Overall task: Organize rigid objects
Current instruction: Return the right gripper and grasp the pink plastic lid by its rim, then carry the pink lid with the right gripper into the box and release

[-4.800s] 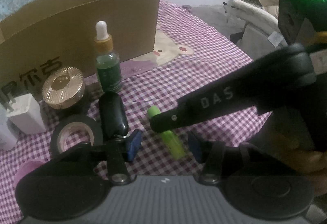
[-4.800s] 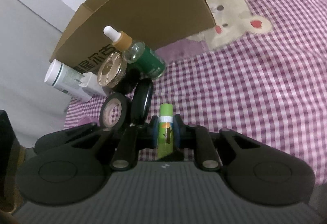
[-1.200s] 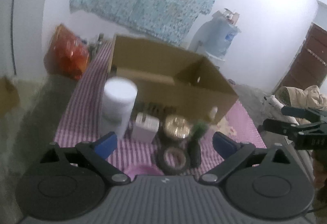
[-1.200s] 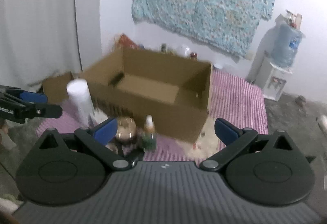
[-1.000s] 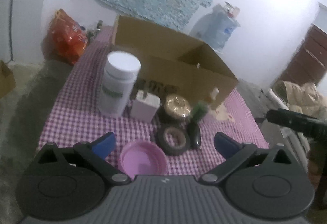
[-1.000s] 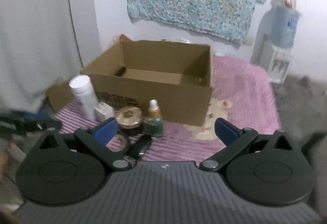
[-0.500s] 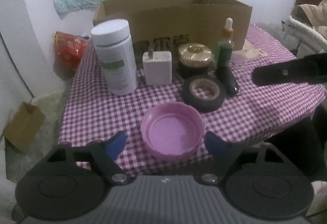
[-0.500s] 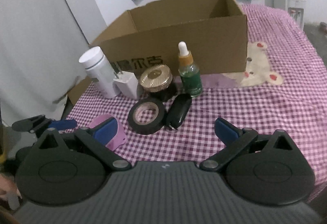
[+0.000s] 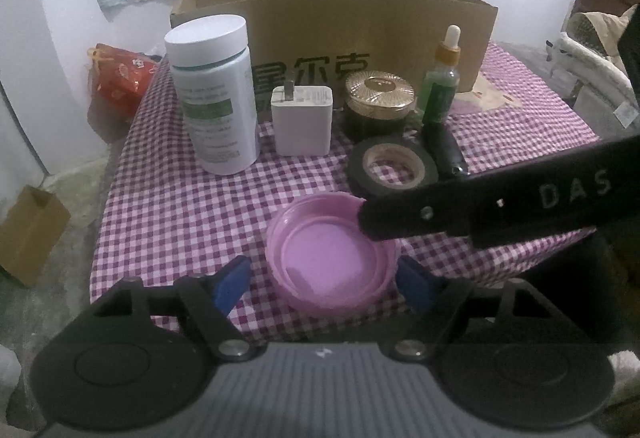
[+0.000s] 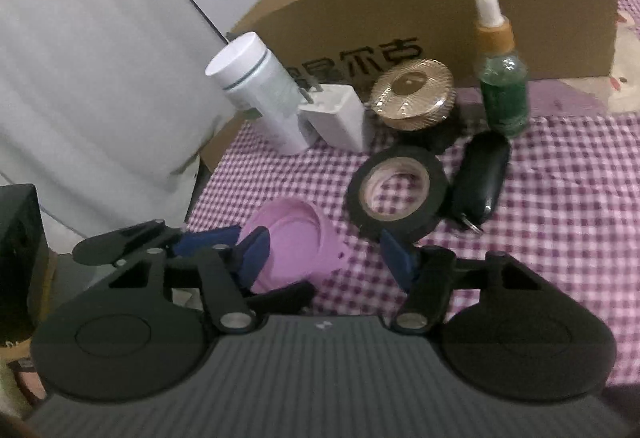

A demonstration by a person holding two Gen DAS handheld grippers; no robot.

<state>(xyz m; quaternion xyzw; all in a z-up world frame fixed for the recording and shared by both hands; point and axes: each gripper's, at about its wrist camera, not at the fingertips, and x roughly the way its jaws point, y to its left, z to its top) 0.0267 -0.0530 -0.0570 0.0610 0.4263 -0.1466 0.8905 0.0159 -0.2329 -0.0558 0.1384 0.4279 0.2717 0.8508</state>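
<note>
A pink round lid (image 9: 334, 262) lies on the checked tablecloth near the front edge; it also shows in the right wrist view (image 10: 296, 238). My left gripper (image 9: 324, 282) is open with its blue pads on either side of the lid, not clamped. My right gripper (image 10: 324, 250) is open and empty, just right of the lid; one of its fingers (image 9: 480, 210) crosses the left wrist view above the lid. Behind stand a black tape roll (image 9: 392, 168), a black key fob (image 10: 482, 178), a gold-lidded jar (image 9: 378, 100), a green dropper bottle (image 9: 442, 82), a white charger (image 9: 302, 120) and a white bottle (image 9: 214, 94).
An open cardboard box (image 9: 332, 18) stands behind the row of objects. The table's left edge drops to the floor, where a small carton (image 9: 28, 234) and a red bag (image 9: 120, 74) lie. A white curtain (image 10: 100, 58) hangs left of the table.
Both grippers have come down and forward to the pink lid. The left gripper's pads have narrowed around it. The right finger now reaches over the lid.
</note>
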